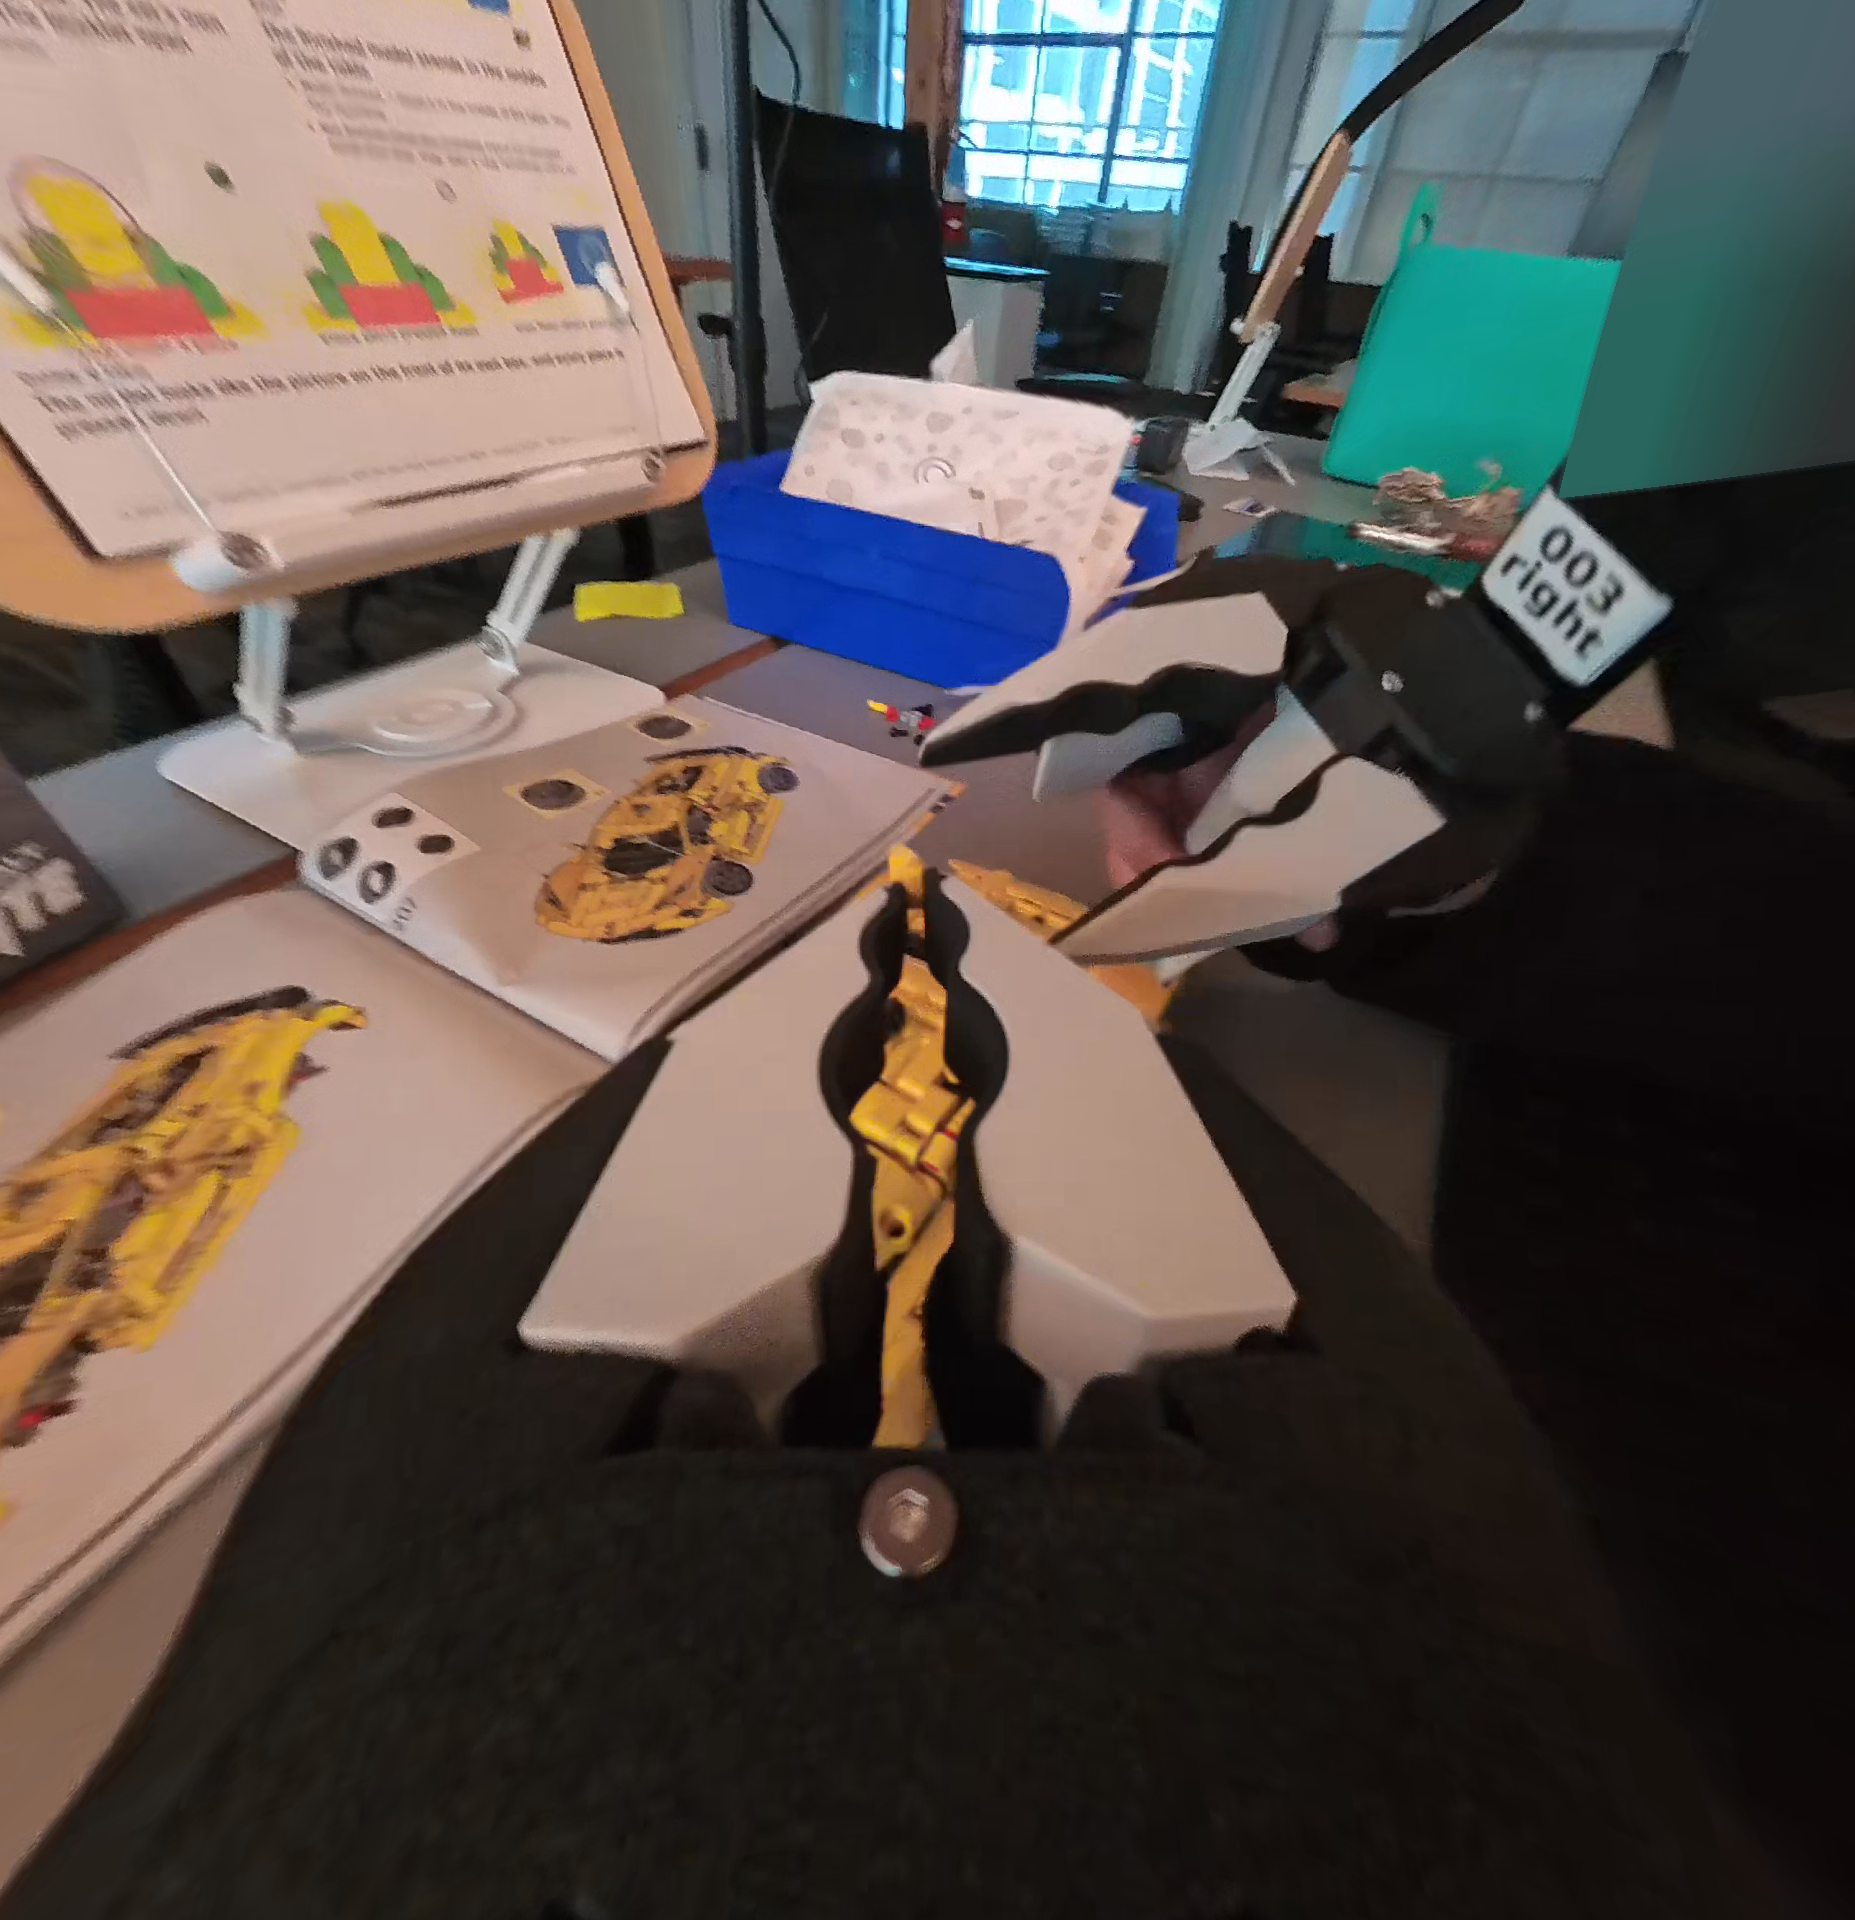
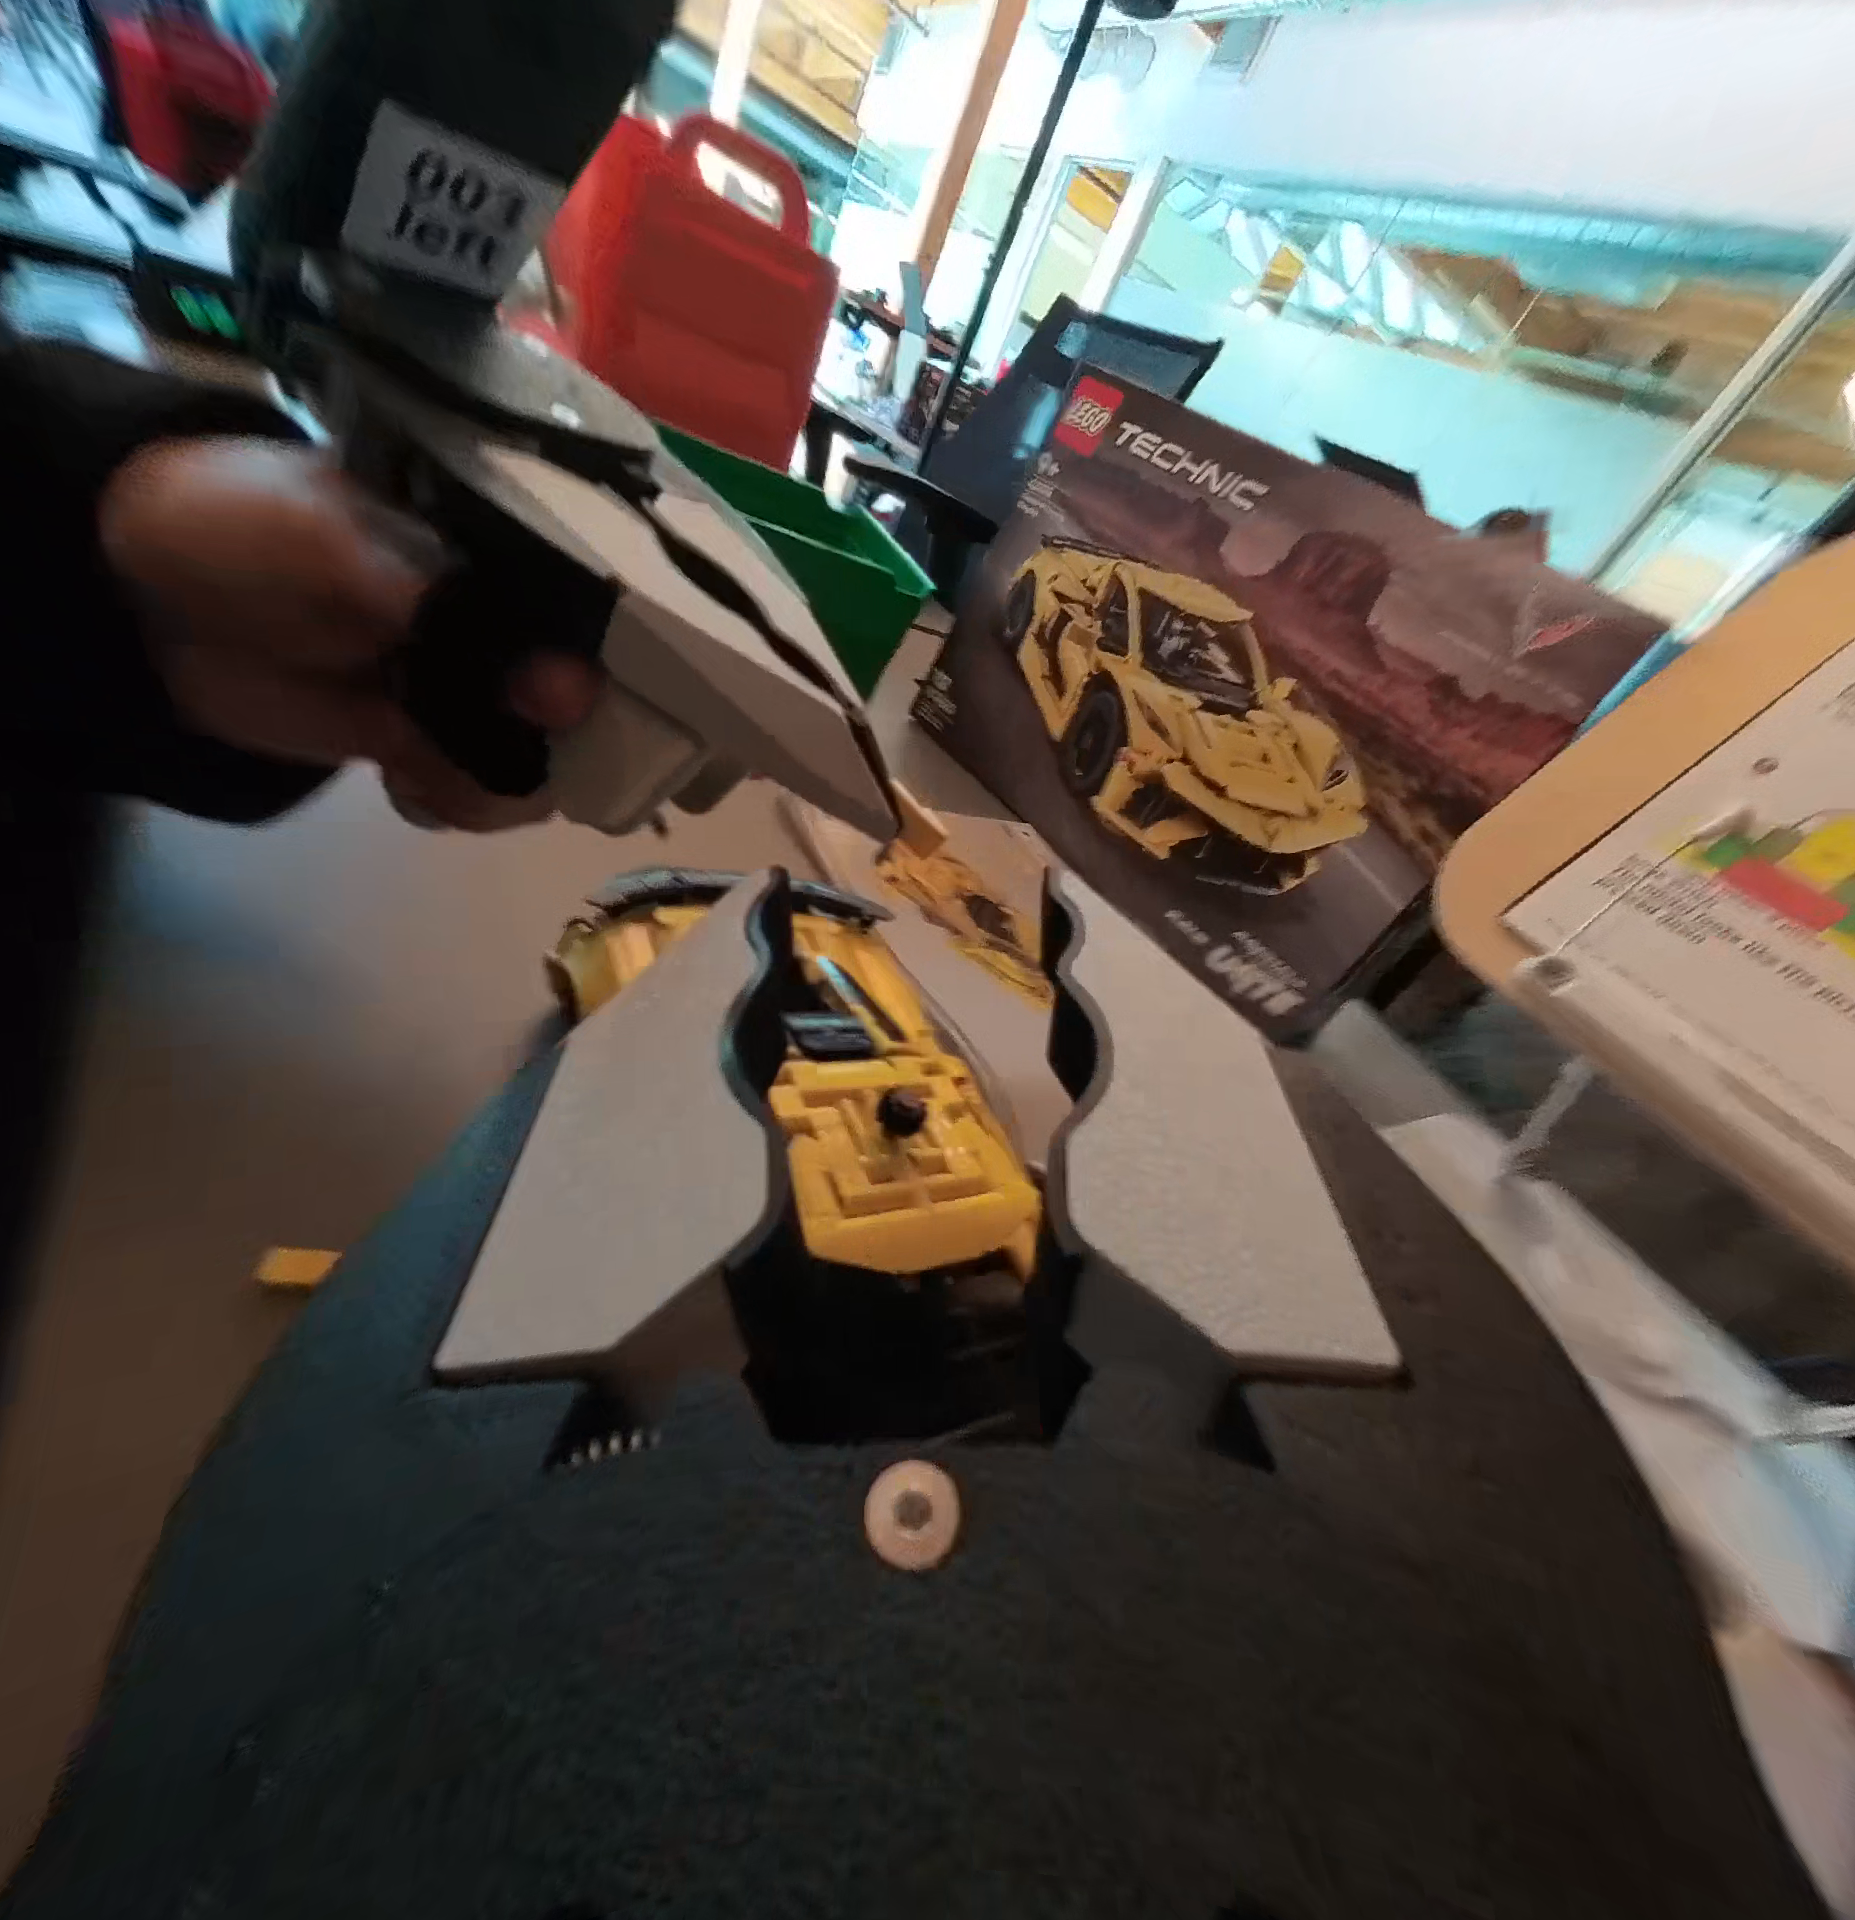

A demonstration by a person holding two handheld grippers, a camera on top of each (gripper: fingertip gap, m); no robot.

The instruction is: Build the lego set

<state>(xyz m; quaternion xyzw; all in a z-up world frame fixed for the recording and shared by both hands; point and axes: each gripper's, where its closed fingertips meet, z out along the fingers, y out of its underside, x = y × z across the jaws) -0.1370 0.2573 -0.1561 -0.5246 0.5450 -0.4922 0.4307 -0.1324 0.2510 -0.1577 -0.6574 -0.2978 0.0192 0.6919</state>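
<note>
Left wrist view first. The left gripper (image 1: 918, 914) has its grey fingers (image 1: 1089, 1122) clenched on a long yellow plastic lego sub-assembly (image 1: 907, 1117), which runs the whole length of the slot and pokes out past the tips. It looks light and stiff, but it's a chain of pinned pieces, so I'd guess a sideways twist could pop a joint – squeezing along its flat sides near the middle seems the sane hold. Just ahead lies the open instruction booklet with yellow car pictures (image 1: 632, 862), and behind that a white stand holding a printed sheet (image 1: 383, 717) and a blue plastic bin of paper bags (image 1: 881, 592). The right gripper (image 1: 996, 764) hovers to the right with its jaws parted and nothing visible between them.

Right wrist view. Its jaws are spread wide, released, straddling the partly built yellow lego car (image 2: 881, 1122) that sits on the grey table (image 2: 279, 1039) below – I can't tell if they touch it. The car looks chunkier and heavier; take it by the solid body sides, not the thin panels. The left gripper comes in from the upper left, with the yellow piece's tip showing. The dark cardboard set box with the yellow car photo (image 2: 1266, 707) stands close ahead and the stand crowds the right edge, so the open room is on the left, where only a small loose yellow brick (image 2: 294, 1268) lies.
</note>
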